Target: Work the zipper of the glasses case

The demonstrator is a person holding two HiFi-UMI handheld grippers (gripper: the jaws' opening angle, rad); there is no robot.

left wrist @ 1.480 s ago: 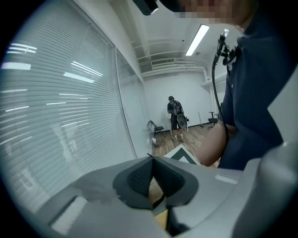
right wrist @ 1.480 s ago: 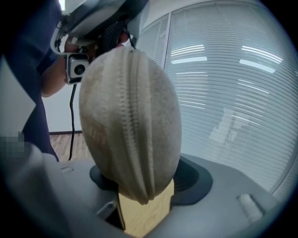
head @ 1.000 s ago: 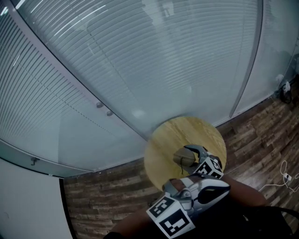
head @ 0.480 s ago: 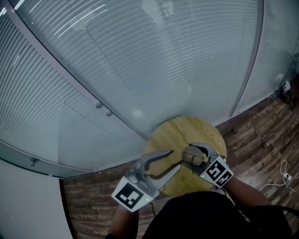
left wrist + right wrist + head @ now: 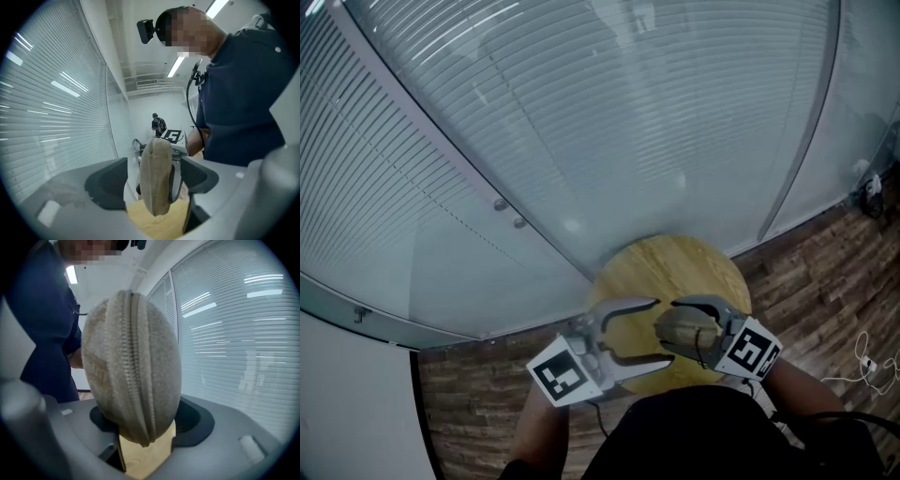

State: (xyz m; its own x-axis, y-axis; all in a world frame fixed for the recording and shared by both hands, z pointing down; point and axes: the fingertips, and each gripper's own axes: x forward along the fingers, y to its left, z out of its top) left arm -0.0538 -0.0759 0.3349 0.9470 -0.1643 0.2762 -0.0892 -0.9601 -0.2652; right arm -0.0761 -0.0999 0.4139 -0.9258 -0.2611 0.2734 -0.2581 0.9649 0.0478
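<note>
A beige fabric glasses case point(image 5: 682, 325) hangs over the round wooden table point(image 5: 649, 267), with my right gripper point(image 5: 692, 328) shut on it. In the right gripper view the case point(image 5: 108, 371) fills the space between the pads, its closed zipper point(image 5: 137, 366) running top to bottom. My left gripper point(image 5: 661, 333) faces it from the left; its jaws have just been opening and stand wide. In the left gripper view the case's end point(image 5: 156, 176) sits between the dark pads point(image 5: 108, 187) with a gap on each side.
A glass wall with white blinds point(image 5: 581, 122) curves behind the table. Dark wood-pattern floor point(image 5: 825, 272) surrounds it, with a white cable point(image 5: 867, 361) at the right. The person's dark-sleeved body point(image 5: 243, 93) is close behind the grippers. Another person point(image 5: 159, 125) stands far off.
My left gripper swung out from under the right one to the left and its jaws went from shut to wide open. The right gripper rose a little with the case.
</note>
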